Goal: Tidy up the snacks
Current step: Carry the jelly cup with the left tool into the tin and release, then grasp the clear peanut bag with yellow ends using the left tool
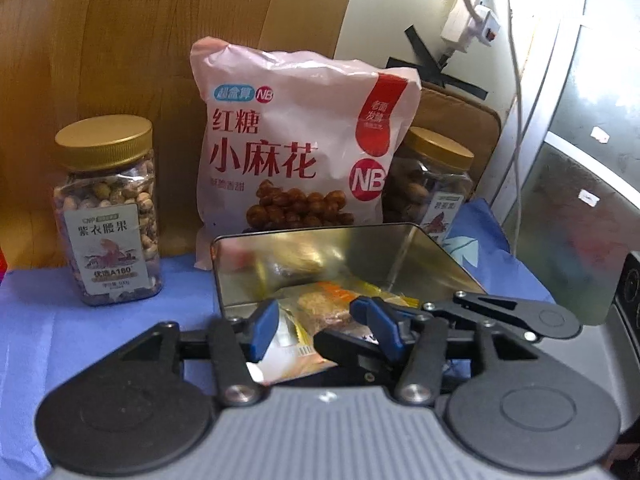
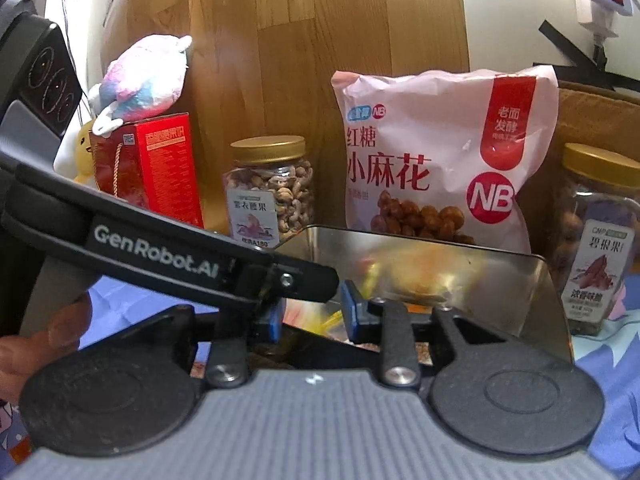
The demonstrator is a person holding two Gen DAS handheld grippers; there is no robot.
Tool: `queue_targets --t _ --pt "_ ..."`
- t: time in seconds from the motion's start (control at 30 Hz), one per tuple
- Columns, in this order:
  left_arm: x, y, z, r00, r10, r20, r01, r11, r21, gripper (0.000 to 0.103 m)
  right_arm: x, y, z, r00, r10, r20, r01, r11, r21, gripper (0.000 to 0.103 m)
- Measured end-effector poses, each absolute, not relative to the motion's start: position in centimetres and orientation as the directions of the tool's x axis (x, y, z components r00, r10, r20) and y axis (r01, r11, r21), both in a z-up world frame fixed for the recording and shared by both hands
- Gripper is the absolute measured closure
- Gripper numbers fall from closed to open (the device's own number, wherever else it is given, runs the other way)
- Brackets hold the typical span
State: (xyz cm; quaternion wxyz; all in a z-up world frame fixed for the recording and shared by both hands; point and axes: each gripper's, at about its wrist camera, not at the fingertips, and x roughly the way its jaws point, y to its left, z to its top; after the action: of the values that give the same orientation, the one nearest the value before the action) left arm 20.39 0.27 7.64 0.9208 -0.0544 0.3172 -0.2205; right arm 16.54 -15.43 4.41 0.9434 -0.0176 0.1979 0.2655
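Both claws sit over the near rim of the open metal tin (image 1: pixel 420 256), pointing toward the back edge of the surface (image 1: pixel 100 320). From the left wrist view I see my left claw (image 1: pixel 320 326) with its blue pads (image 1: pixel 262 330) apart and nothing pinched; wrapped snack packets (image 1: pixel 320 312) lie in the tin beneath and between them. My right claw (image 2: pixel 316 314) has its blue pads slightly apart too, with no packet pressed between them as far as I can tell; the left one's black finger crosses in front of it.

Behind the tin, a pink snack bag (image 1: pixel 296 152) stands upright against the wooden panel (image 1: pixel 180 32) at the back edge. A gold-lidded cashew jar (image 1: pixel 110 216) stands toward the back left, well apart from the tin. A second gold-lidded nut jar (image 2: pixel 600 240) stands at the back right, just beside the bag. Farther left I see a red box (image 2: pixel 160 172) with a plush toy (image 2: pixel 144 80) on top.
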Motion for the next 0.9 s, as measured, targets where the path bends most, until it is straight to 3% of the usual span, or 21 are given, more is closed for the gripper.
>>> queue_targets --t 0.17,0.27,0.47,0.6,0.9 --pt "17.7 1.7 9.0 0.721 -0.461 -0.517 0.385 0.887 -0.255 0.053 14.8 -16.4 5.0 0.782 0.507 -0.363 -0.509 0.855 0.097 0.067" --pt "15.9 3.5 9.0 0.732 -0.455 -0.507 0.364 0.890 -0.274 0.047 13.4 -17.1 4.9 0.753 0.542 -0.374 -0.527 0.836 0.150 0.066" --pt "14.8 8.2 6.1 0.704 -0.422 -0.571 0.220 0.894 -0.390 0.047 13.3 -17.5 3.1 0.640 0.611 -0.466 -0.521 0.791 0.320 0.066" --pt "15.4 10.2 3.9 0.654 -0.471 -0.591 0.149 0.847 -0.510 0.047 14.7 -17.2 2.0 0.561 0.650 -0.513 -0.463 0.759 0.457 0.066" --pt "16.0 9.6 0.8 0.590 -0.475 -0.652 0.096 0.844 -0.528 0.049 16.6 -15.9 0.7 0.491 0.683 -0.541 -0.388 0.728 0.566 0.067"
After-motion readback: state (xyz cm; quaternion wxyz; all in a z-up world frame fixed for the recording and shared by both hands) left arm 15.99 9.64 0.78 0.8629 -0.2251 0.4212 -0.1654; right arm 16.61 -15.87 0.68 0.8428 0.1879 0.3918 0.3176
